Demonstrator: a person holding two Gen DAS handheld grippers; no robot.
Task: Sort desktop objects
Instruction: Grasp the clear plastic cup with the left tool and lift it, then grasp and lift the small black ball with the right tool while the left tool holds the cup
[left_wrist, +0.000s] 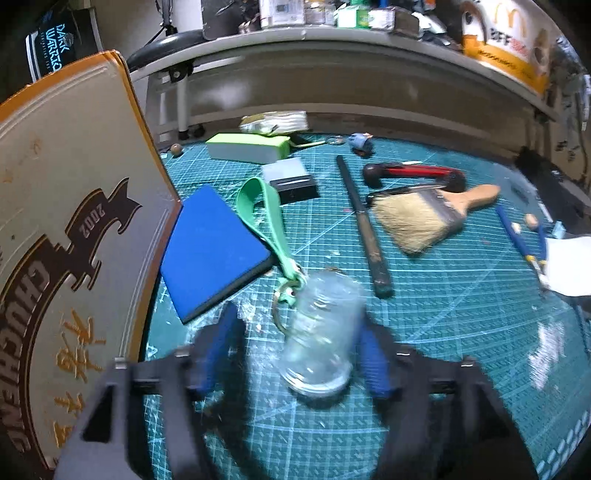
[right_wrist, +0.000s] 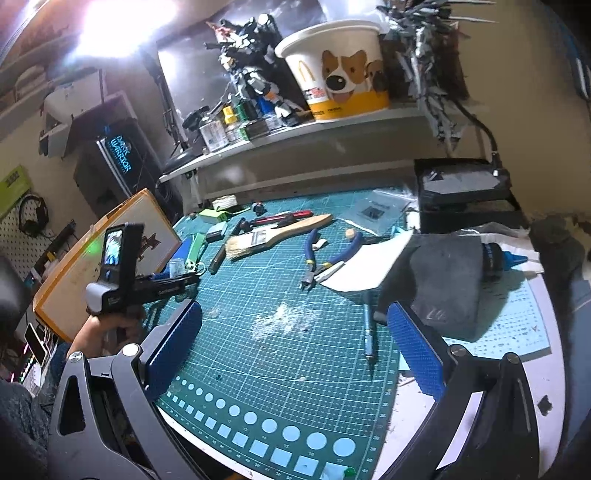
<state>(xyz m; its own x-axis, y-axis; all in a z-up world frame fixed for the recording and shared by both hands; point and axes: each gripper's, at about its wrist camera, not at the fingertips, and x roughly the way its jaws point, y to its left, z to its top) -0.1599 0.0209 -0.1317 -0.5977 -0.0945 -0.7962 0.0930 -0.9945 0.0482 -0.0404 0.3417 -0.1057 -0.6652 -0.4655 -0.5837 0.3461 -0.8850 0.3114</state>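
Glass is our worry: the small clear jar (left_wrist: 319, 334) sits between the blue pads of our left tool (left_wrist: 299, 345), tilted, its mouth toward the camera. The right pad looks to be against the jar and the left pad stands a little off it, so through the blur we cannot tell whether the tool is clamped or merely around it. The jar hangs over the green mat (left_wrist: 424, 332), close to the keyring strap (left_wrist: 258, 218) and the blue pad (left_wrist: 214, 247), with the orange-edged box (left_wrist: 66, 206) just to the left.

Our right tool (right_wrist: 291, 343) is spread wide with nothing between its pads, low over a bare patch of mat (right_wrist: 258, 314) near white dust (right_wrist: 284, 319).

Smooth glass held on one side could slip or roll out and drop onto the desk. A hard squeeze might crack it. The keyring lies right at the jar's far end and might snag and be dragged along. Swinging left too fast could knock the jar on the box edge. The file (left_wrist: 364, 229), brush (left_wrist: 424, 218) and pliers (right_wrist: 325, 258) lie loose on the mat.
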